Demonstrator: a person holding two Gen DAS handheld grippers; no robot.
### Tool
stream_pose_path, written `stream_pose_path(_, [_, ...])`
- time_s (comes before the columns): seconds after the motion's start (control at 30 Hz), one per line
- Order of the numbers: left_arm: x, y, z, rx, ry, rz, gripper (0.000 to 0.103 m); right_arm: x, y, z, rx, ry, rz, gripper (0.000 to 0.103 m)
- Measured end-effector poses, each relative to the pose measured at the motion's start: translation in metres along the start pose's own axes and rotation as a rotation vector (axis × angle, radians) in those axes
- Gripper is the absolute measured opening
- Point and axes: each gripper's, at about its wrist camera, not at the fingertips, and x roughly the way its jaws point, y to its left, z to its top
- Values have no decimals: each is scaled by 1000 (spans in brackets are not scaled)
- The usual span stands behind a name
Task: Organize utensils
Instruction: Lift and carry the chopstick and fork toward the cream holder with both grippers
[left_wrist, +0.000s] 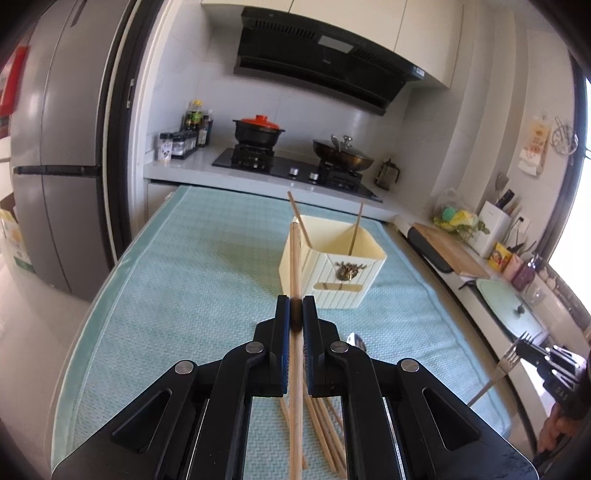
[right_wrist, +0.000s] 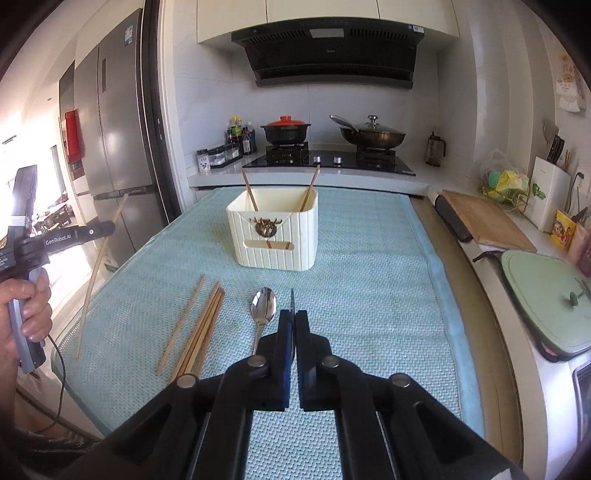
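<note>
A cream utensil holder (left_wrist: 332, 273) (right_wrist: 273, 236) stands on the teal mat with two chopsticks (right_wrist: 251, 192) leaning in it. My left gripper (left_wrist: 296, 302) is shut on a wooden chopstick (left_wrist: 294, 258), held above the mat short of the holder; it also shows at the left of the right wrist view (right_wrist: 98, 273). My right gripper (right_wrist: 293, 317) is shut on a metal fork (left_wrist: 508, 363), seen edge-on in its own view (right_wrist: 292, 297). Several loose chopsticks (right_wrist: 199, 328) and a spoon (right_wrist: 263, 306) lie on the mat.
The teal mat (right_wrist: 369, 288) covers the table. Behind it is a stove with a red-lidded pot (right_wrist: 286, 129) and a wok (right_wrist: 371, 134). A cutting board (right_wrist: 484, 218) and a green lid (right_wrist: 554, 295) sit on the right counter. A fridge (right_wrist: 118, 147) stands left.
</note>
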Motion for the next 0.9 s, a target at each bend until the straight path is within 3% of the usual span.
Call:
stream_pose_path(0.23, [0, 13, 10, -64, -55, -56, 4, -10, 7, 18, -18, -74, -18, 2])
stream_pose_path(0.43, [-5, 18, 13, -89, -70, -76, 5, -12, 11, 21, -20, -86, -6, 2])
stream_pose_path(0.9, [-21, 12, 15, -70, -126, -81, 5, -11, 11, 28, -10, -119, 19, 2])
